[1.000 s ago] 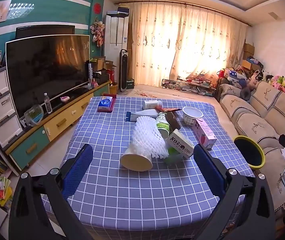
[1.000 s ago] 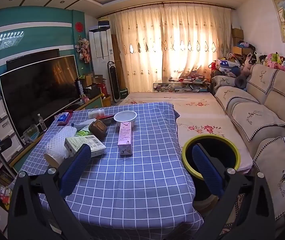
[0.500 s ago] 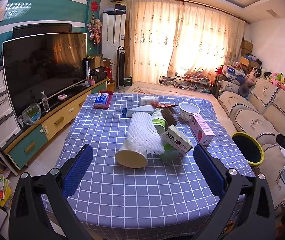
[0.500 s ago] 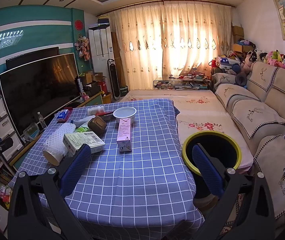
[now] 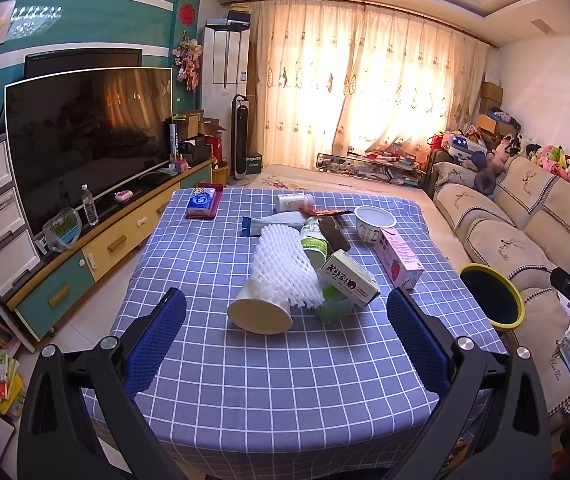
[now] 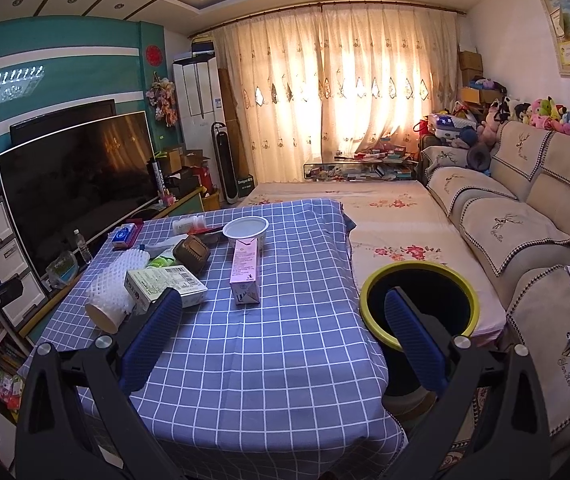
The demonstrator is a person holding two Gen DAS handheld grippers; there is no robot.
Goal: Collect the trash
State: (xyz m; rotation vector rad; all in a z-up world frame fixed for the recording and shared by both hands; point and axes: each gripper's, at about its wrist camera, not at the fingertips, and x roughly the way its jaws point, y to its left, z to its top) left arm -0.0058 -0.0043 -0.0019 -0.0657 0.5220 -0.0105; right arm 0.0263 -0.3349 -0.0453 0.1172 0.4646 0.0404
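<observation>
Left wrist view: left gripper [image 5: 285, 332] spread wide, empty, above the near edge of the checked table [image 5: 269, 384]. Paper cup [image 5: 260, 315] at 12 o'clock, sleeved in foam net [image 5: 285, 268], touching the tea box [image 5: 348, 278]. Risk: cup rolls, or the net slips off.

Right wrist view: right gripper [image 6: 285, 340] spread, empty. Bin [image 6: 419, 307] at 1 o'clock, apparently empty. Pink carton [image 6: 245, 271] upright at 11 o'clock; a glancing finger could topple it.

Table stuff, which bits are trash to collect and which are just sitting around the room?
For the job:
paper cup in white foam netting
green-and-white box
pink carton
white bowl
yellow-rimmed bin

Just lying about:
TV
water bottle on the TV stand
plush toys
sofa
</observation>
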